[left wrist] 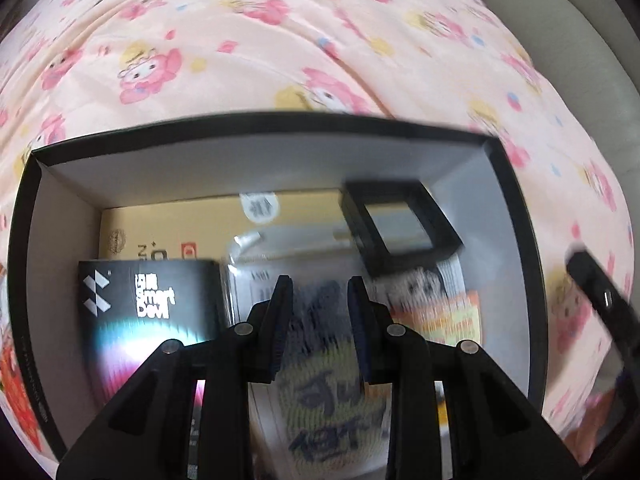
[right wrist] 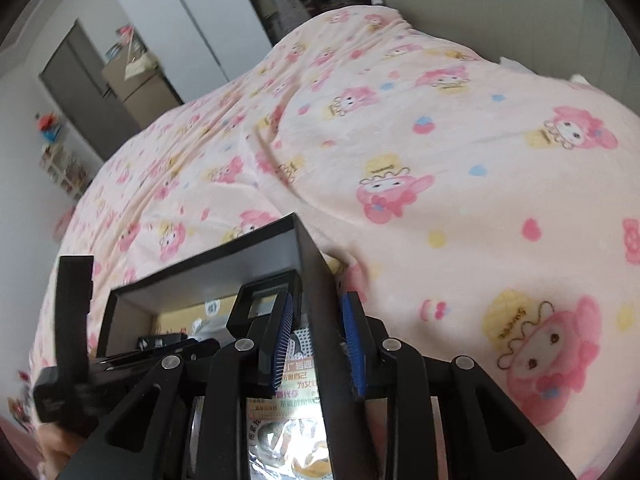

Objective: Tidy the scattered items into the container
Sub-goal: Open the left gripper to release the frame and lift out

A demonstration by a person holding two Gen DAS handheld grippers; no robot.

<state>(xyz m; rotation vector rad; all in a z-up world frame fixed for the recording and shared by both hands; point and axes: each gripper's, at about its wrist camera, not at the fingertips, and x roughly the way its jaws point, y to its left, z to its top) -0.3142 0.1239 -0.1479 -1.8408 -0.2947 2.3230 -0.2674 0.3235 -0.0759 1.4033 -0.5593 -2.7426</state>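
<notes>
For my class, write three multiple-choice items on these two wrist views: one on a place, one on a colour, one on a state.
1. Where does the small black frame lie?
A. in the box
B. on the bedspread
C. on the floor

2. What colour is the box's rim?
A. red
B. black
C. green

3. How does the right gripper stand?
A. shut on a sock
B. out of view
C. open astride the box wall

Key: A, the small black frame sits inside the box; B, its rim is black; C, the right gripper has one finger on each side of the wall.

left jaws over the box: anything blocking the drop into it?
Nothing visible. The left gripper sits above the open black box, with only items already lying inside below: a Smart Devil pack and a small black case.
</notes>
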